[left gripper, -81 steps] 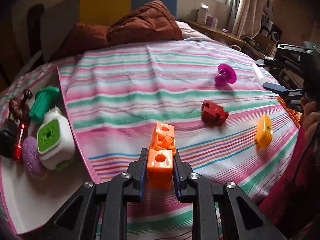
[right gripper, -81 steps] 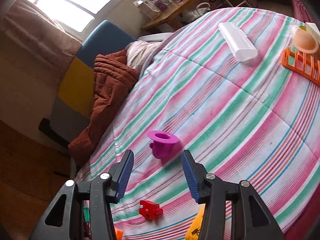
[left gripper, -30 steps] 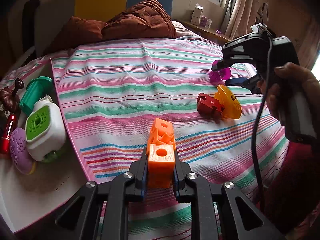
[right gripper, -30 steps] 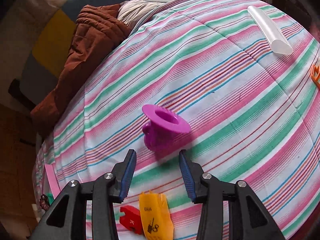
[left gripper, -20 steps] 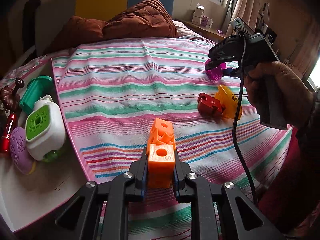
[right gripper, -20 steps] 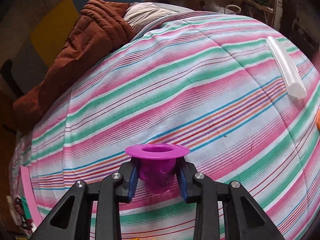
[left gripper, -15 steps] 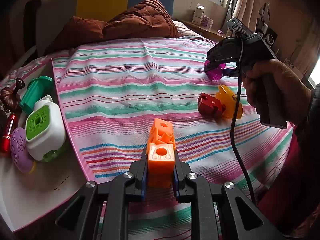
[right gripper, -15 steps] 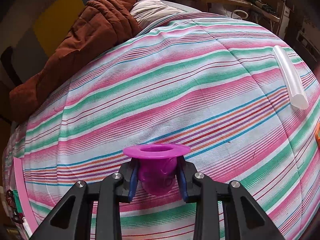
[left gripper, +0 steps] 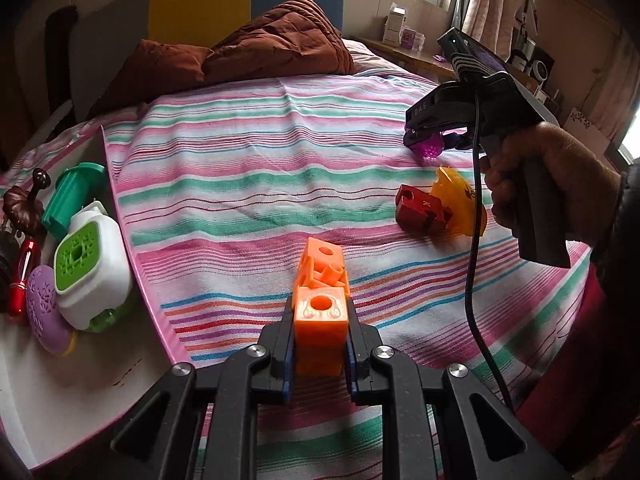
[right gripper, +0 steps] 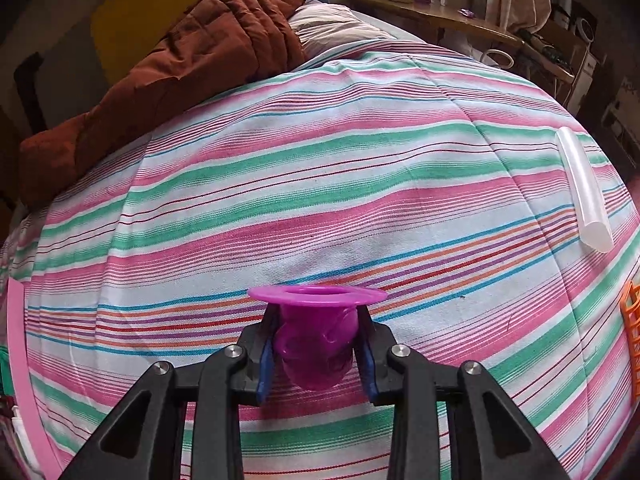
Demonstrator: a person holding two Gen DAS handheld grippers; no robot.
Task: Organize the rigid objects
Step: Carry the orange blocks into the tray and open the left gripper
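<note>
Broadly, the striped bed (right gripper: 320, 184) lies bare across its middle up to the brown quilt (right gripper: 192, 52), with a white tray (left gripper: 72, 400) at its left edge. Left gripper (left gripper: 319, 340) is clamped on an orange block (left gripper: 320, 332) near that edge; right gripper (right gripper: 316, 344) is closed on a purple cup (right gripper: 316, 336), beside a red block (left gripper: 420, 213) and yellow piece (left gripper: 460, 200).

1. I read "DAS" in pale letters on the black side of the right tool (left gripper: 434, 136), right of centre in my left wrist view.
2. The red block (left gripper: 420, 213) below it shows a pale "X"-like mark.
3. Dark print on the yellow piece (left gripper: 460, 200) is too small to read.
</note>
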